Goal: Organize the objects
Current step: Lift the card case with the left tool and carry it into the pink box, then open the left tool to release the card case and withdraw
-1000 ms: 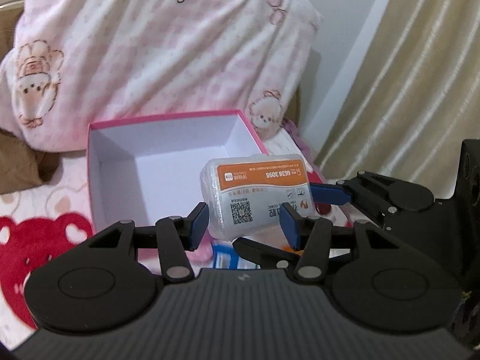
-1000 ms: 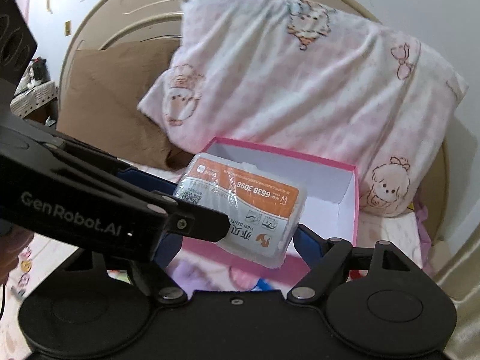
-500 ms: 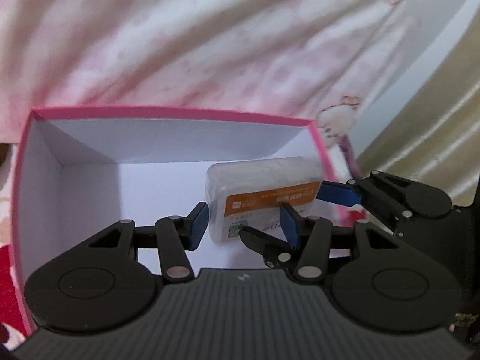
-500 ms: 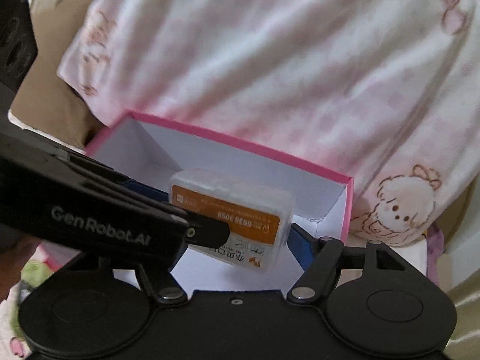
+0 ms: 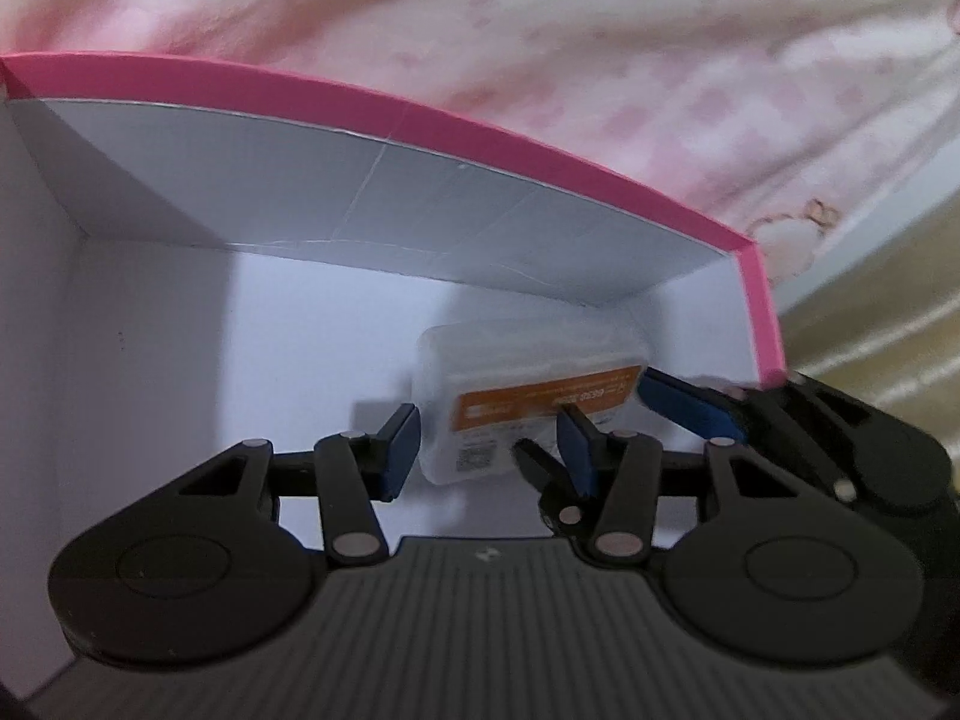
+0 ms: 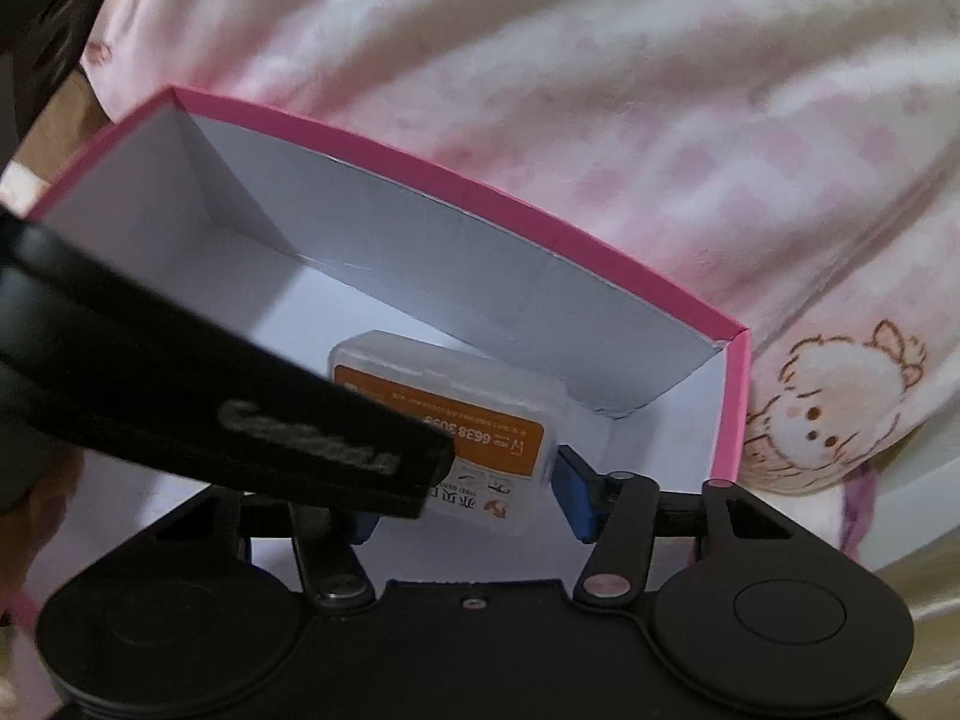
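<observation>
A clear plastic case [image 5: 528, 372] with an orange label sits low inside the pink box [image 5: 420, 114], near its right wall; I cannot tell if it rests on the white floor. My left gripper [image 5: 489, 450] is shut on the case's near end, blue pads on either side. My right gripper [image 6: 468, 507] comes in from the right, and its blue finger [image 5: 684, 408] lies by the case's right edge. In the right wrist view the case [image 6: 456, 384] lies between the closing jaws. The right pad [image 6: 573, 492] is just beside it. The left gripper's black body [image 6: 180, 372] hides the other pad.
A pink and white pillow with cartoon figures [image 6: 660, 120] leans right behind the pink box rim [image 6: 480, 186] and fills the background [image 5: 600, 60]. A beige curtain [image 5: 870, 330] hangs at the right. The box floor to the left of the case is bare white.
Both grippers have come down and forward with the case, from above the box's near edge to deep inside it. The right jaws have narrowed around the case.
</observation>
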{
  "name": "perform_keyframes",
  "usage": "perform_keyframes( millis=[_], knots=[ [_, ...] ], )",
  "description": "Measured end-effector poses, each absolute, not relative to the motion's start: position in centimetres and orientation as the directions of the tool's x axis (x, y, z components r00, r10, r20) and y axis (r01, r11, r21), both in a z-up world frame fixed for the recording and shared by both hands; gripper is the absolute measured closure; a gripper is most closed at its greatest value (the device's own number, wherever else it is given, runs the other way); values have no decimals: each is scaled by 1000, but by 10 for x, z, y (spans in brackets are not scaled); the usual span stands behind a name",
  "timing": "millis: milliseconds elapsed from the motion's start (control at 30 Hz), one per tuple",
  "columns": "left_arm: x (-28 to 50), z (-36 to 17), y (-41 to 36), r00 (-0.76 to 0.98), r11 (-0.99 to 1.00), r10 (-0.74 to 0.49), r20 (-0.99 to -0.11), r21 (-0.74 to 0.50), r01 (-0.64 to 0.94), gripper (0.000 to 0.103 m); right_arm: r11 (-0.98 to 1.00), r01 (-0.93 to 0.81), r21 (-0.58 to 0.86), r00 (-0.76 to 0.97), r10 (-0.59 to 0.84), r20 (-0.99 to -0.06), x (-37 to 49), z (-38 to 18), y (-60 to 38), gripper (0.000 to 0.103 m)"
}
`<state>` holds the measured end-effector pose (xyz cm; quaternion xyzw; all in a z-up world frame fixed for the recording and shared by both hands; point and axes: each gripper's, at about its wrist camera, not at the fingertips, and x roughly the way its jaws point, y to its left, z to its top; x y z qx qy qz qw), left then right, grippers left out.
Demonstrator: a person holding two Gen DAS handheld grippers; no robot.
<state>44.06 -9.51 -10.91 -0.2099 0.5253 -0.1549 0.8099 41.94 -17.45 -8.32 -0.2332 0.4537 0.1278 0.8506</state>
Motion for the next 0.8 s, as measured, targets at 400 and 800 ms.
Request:
perform_keyframes(
  millis=[400, 800],
  knots=[
    [387, -66, -102, 447, 933, -356, -821, -282, 223, 49, 923, -369, -108, 603, 149, -783, 355, -39, -202, 44],
    [286, 27, -60, 439, 874, -405, -802, -199, 444, 46, 911, -397, 113, 531, 329, -781, 263, 45, -227, 41]
  ],
)
